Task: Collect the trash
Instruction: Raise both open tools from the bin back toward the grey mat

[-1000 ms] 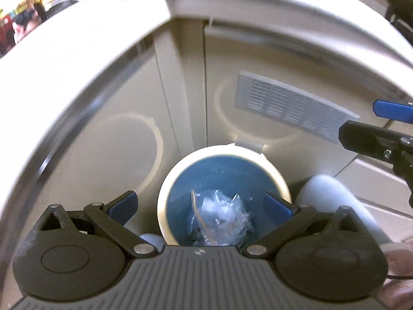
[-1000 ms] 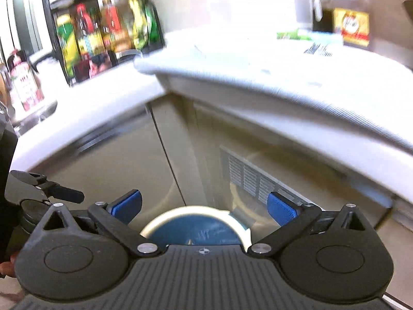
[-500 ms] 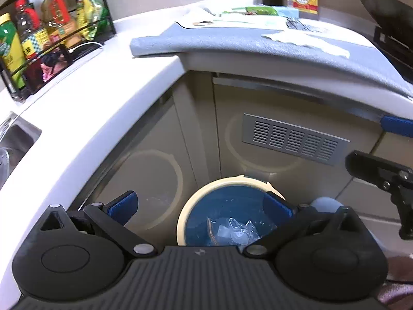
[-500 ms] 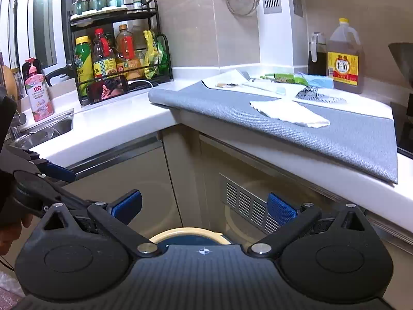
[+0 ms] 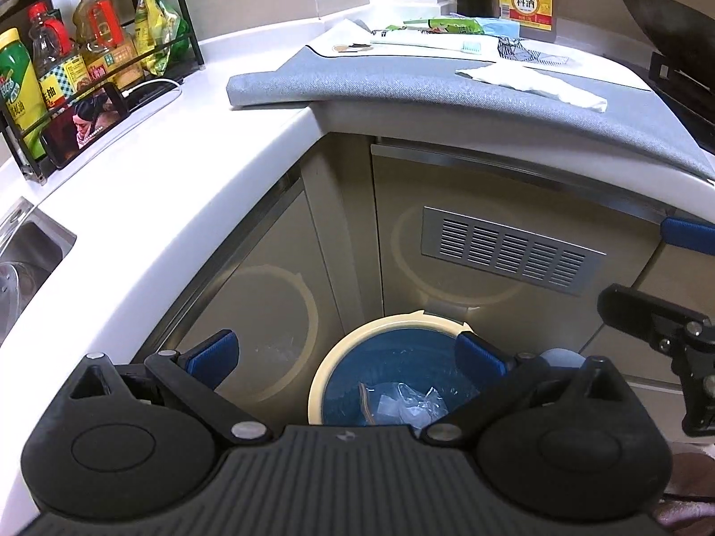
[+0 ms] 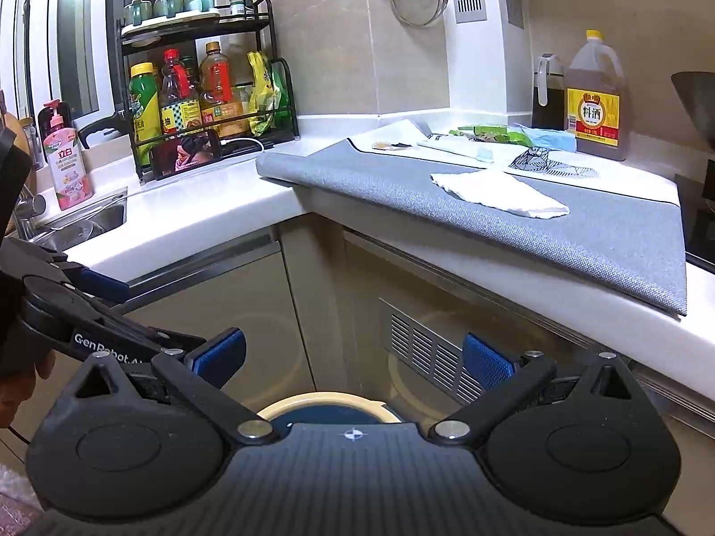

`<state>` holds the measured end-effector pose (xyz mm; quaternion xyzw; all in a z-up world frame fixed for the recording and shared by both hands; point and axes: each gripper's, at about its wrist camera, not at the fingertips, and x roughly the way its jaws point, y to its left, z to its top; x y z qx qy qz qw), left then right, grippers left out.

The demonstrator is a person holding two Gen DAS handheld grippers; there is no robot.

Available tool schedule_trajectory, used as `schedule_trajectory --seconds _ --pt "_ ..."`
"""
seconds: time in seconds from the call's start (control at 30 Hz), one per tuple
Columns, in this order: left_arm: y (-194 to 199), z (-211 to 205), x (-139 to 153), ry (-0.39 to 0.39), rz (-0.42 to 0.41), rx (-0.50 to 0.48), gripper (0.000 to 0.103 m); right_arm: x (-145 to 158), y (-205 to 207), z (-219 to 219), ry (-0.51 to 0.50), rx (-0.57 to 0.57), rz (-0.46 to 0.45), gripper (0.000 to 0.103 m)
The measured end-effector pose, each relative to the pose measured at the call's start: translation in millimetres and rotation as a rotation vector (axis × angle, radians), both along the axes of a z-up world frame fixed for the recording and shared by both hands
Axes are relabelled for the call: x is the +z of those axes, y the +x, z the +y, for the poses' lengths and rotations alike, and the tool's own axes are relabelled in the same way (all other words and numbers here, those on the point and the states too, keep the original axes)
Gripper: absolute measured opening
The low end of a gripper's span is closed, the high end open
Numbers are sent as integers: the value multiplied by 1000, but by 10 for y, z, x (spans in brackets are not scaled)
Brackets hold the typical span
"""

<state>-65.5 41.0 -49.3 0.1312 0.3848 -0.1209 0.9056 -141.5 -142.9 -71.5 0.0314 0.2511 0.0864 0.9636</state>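
Desk: white kitchen desk (image 6: 214,214), grey mat (image 6: 581,232) on top.
Tools: left tool (image 5: 346,364), right tool (image 6: 353,357) both released, holding nothing.
Change: both higher; desk top now shows.

Both wrist views look from low before the cabinet corner, sharing the bin (image 5: 384,335) and the grey mat (image 6: 581,223).

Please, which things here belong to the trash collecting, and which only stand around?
For the job: trash bin, clear plastic trash inside it, white crumpled tissue, left claw, right claw.
Only around: gray mat, cooking wine jug, bottle rack, sink.
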Motion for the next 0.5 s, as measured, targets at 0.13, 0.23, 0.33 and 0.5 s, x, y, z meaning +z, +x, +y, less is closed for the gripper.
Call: schedule_trajectory --seconds 0.13,0.23,0.33,0.5 --pt "46 -10 47 -4 -4 3 103 -9 17 -29 9 -10 5 103" --pt "76 -16 87 -2 -16 3 103 -9 29 -51 15 -19 5 103" --pt "99 -17 127 -3 -25 2 103 0 31 -58 17 -22 4 103" --pt "122 -13 194 -6 -43 2 103 40 40 -72 18 -23 -7 103"
